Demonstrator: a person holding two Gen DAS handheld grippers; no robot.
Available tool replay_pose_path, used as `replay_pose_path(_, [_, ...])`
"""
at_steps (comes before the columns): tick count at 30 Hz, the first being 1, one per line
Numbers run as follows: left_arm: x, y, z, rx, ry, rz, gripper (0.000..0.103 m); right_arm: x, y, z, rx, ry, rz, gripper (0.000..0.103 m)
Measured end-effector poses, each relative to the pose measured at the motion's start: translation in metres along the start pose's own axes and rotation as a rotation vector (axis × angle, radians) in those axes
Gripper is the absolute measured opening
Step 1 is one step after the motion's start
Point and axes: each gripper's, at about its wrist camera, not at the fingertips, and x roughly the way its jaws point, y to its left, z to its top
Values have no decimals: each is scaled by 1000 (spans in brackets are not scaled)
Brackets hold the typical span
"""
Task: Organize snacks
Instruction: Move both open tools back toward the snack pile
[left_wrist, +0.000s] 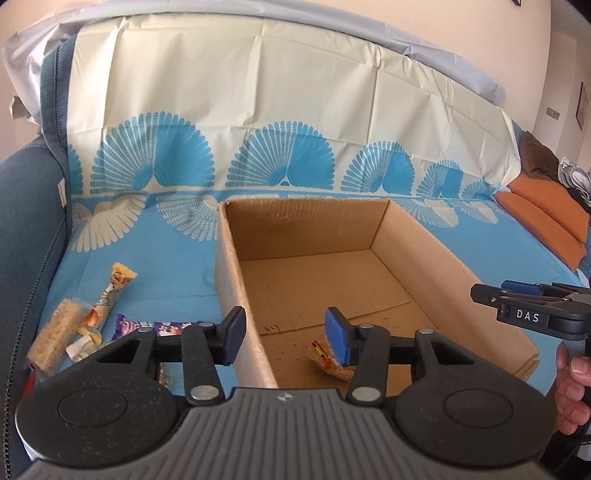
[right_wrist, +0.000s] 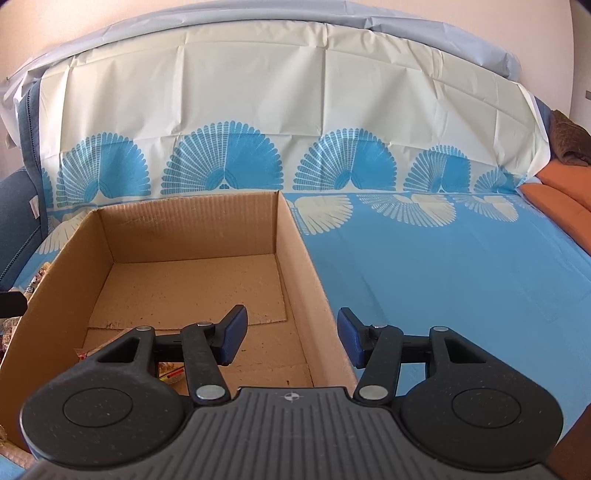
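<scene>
One orange-and-yellow snack packet (left_wrist: 325, 356) is lying inside the open brown cardboard box (left_wrist: 424, 236) while several wrapped snacks (left_wrist: 94, 321) are waiting on the blue patterned sofa cover (left_wrist: 166, 258), both the left gripper (left_wrist: 284, 334) and right gripper (right_wrist: 291, 338) hovering wide-fingered, holding nothing.

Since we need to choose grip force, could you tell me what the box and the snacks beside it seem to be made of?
The box looks like plain matte corrugated cardboard: fluting shows along its rim. The purple snack wrapper looks like glossy plastic film, judging by its sheen. The pale bar seems wrapped in clear film, with a grainy surface showing through; what it is remains unclear.
</scene>
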Motion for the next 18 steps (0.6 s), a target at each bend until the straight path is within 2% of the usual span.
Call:
replay_pose_path(5, [-8, 19, 1, -42, -1, 19, 51, -5, 16, 1, -28, -33, 34, 56])
replay_pose_path(9, [-16, 37, 0, -61, 0, 70, 41, -9, 34, 3, -44, -54, 77, 56])
replay_pose_path(10, [-18, 41, 0, -58, -2, 91, 36, -10, 39, 4, -44, -59, 91, 56])
replay_pose_path(15, [-36, 71, 5, 7, -31, 179, 15, -21, 70, 6, -43, -96, 180, 54])
replay_pose_path(18, [-46, 95, 2, 72, -45, 264, 14, -34, 97, 6, -66, -140, 280, 47])
